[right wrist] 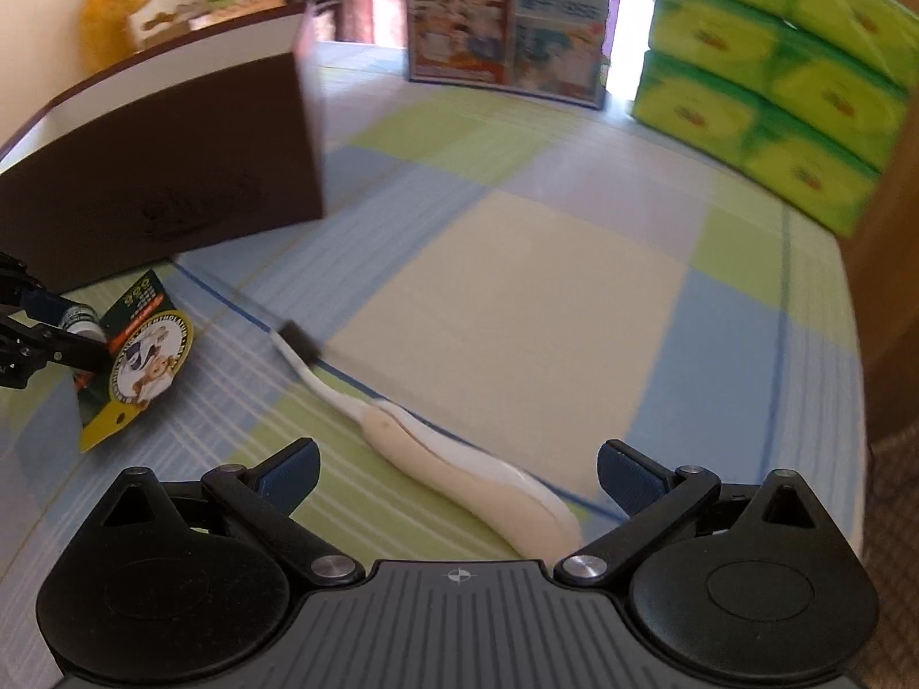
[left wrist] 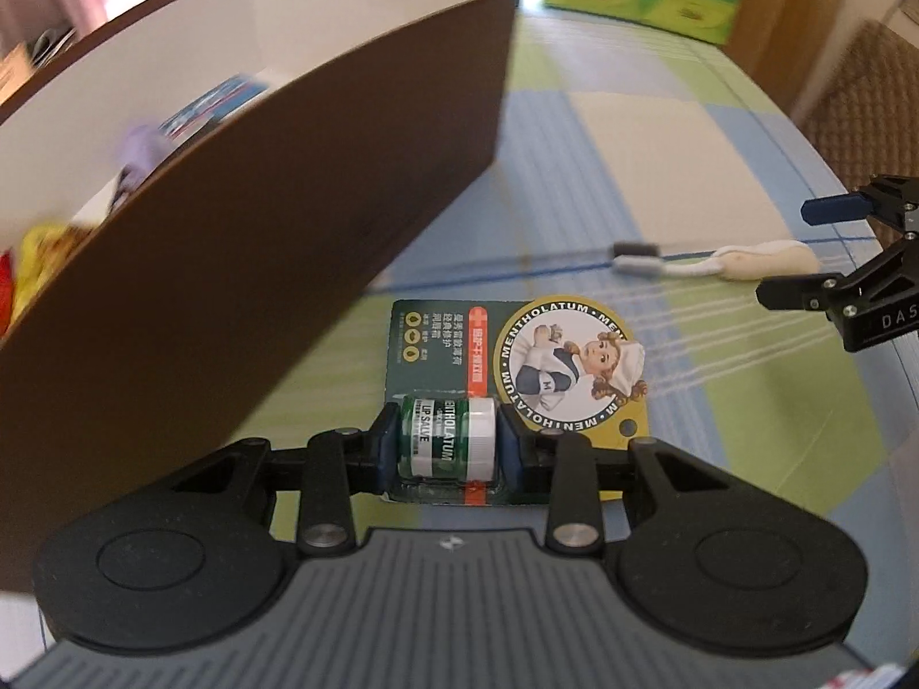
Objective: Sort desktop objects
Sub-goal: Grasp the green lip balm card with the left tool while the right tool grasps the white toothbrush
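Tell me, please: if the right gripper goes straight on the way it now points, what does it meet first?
Most likely the toothbrush: its cream handle lies on the checked tablecloth, running between the open fingers of the right gripper. Depth is unclear, so the fingers could reach the cloth beside it first.

r gripper [right wrist: 456,476] hanging wide open over toothbrush [right wrist: 459,473] handle on checked cloth [right wrist: 517,264]. l gripper [right wrist: 80,333] pinching lip balm pack [right wrist: 141,362] beside brown box [right wrist: 172,172].
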`<state>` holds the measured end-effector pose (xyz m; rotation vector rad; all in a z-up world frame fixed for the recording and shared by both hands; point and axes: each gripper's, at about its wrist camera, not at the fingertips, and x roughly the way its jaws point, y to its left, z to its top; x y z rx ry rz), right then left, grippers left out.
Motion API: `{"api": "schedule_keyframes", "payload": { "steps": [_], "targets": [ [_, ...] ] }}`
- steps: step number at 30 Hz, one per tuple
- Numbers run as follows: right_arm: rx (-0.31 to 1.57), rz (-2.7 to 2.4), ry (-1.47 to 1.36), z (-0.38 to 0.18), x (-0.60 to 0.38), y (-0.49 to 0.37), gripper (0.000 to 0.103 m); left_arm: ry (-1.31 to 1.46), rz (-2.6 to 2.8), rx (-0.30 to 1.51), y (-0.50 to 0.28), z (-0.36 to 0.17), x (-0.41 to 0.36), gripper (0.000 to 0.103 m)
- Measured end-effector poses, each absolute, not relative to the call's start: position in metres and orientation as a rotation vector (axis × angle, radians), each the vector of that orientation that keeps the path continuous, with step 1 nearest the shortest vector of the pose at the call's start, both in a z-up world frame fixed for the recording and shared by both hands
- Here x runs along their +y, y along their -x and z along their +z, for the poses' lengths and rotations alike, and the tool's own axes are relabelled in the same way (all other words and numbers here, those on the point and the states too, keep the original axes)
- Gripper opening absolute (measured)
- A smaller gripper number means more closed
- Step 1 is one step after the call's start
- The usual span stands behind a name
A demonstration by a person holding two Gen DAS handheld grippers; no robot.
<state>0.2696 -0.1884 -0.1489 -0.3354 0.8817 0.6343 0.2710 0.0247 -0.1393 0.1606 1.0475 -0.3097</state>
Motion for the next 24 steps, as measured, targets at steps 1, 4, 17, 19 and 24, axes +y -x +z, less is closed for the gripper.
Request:
{"api": "schedule_keyframes", "payload": {
  "steps": [1, 4, 17, 19, 24],
  "targets": [
    [0.874, 0.649, 0.357, -0.151, -0.185, -0.269, 0.1, -0.156, -0.299, 1.052, -0.27, -0.139, 0.029, 0.03],
    [0.898, 0.669, 0.394, -0.158, -0.18, -0.27, 0.073, -0.134, -0.276, 1.061, -0.265, -0.139, 0.037, 0.03],
    [1.016, 0.737, 0.376, -0.15, -0.167, -0.211, 0.021, -0.088, -0.26, 1.086, -0.243, -0.137, 0.044, 0.03],
    [1.03, 0.749, 0.363, -0.149, -0.164, -0.195, 0.021, -0.09, -0.257, 1.089, -0.237, -0.136, 0.045, 0.03],
    [0.98, 0.742, 0.378, -0.151, -0.158, -0.16, 0.023, -0.076, -0.256, 1.104, -0.217, -0.133, 0.048, 0.03]
  ]
}}
